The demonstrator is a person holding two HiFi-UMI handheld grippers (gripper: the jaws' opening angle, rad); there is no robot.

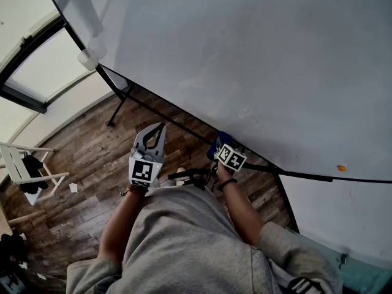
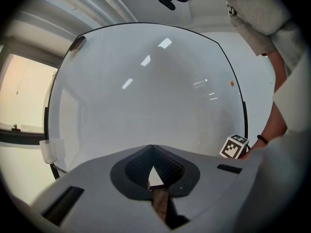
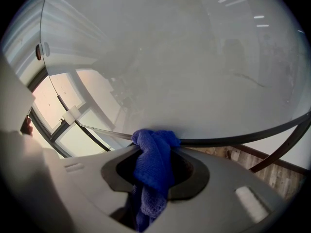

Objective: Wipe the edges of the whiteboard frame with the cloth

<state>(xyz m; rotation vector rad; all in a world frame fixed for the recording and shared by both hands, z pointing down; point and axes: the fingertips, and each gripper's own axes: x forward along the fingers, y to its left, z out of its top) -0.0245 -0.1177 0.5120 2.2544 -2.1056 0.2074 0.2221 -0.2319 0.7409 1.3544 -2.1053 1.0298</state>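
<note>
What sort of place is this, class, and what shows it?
Probably a meeting room or classroom: a large whiteboard, wood-plank floor, big windows and a white chair. The right gripper holds a blue cloth at the frame.

whiteboard: cut off top, right | cloth: tail hidden in right gripper

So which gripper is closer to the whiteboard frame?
Right. The right gripper holds the cloth against the frame; the left gripper, shut and empty, is short of it, over the floor.
</note>
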